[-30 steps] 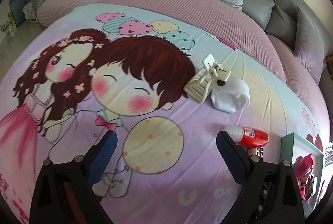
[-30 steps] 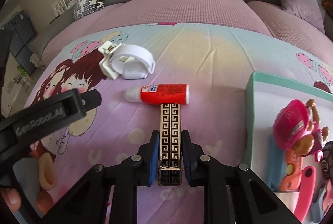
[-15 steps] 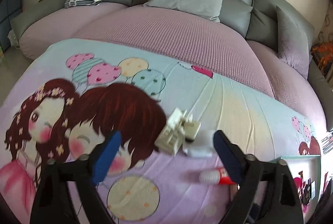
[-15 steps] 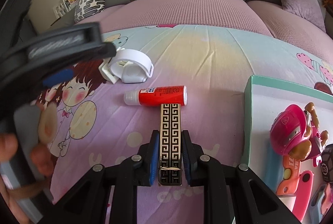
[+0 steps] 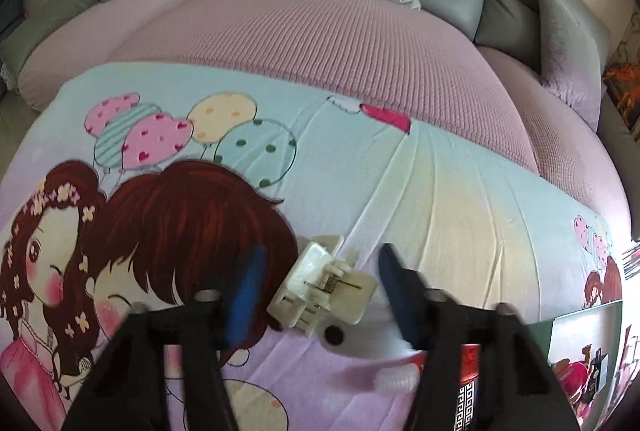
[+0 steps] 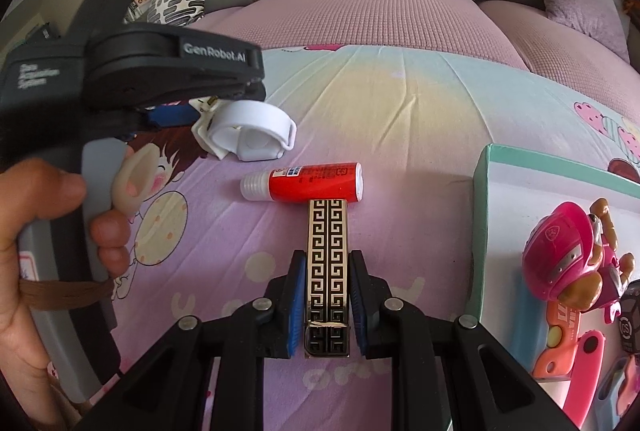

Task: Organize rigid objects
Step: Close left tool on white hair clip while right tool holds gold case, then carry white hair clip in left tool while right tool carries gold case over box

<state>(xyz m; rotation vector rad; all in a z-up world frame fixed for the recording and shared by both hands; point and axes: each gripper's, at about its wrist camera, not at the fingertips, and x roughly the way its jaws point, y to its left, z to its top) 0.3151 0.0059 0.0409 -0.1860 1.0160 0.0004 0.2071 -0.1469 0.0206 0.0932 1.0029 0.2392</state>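
Two tongs work here: our left tongs (image 5: 320, 291) have just been closing around the stiff, light clip (image 5: 320, 287) mid-bed without pressing it yet, best taken across its flat sides, while our right tongs (image 6: 325, 295) pinch the slick patterned bar (image 6: 327, 255).

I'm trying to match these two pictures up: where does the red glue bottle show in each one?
Left wrist view: the red glue bottle lies at the bottom, right of centre, mostly hidden behind the left gripper.
Right wrist view: it lies on its side near the centre, just beyond the patterned bar.
Shared landmark: the white clip-on ring just beyond the bottle.
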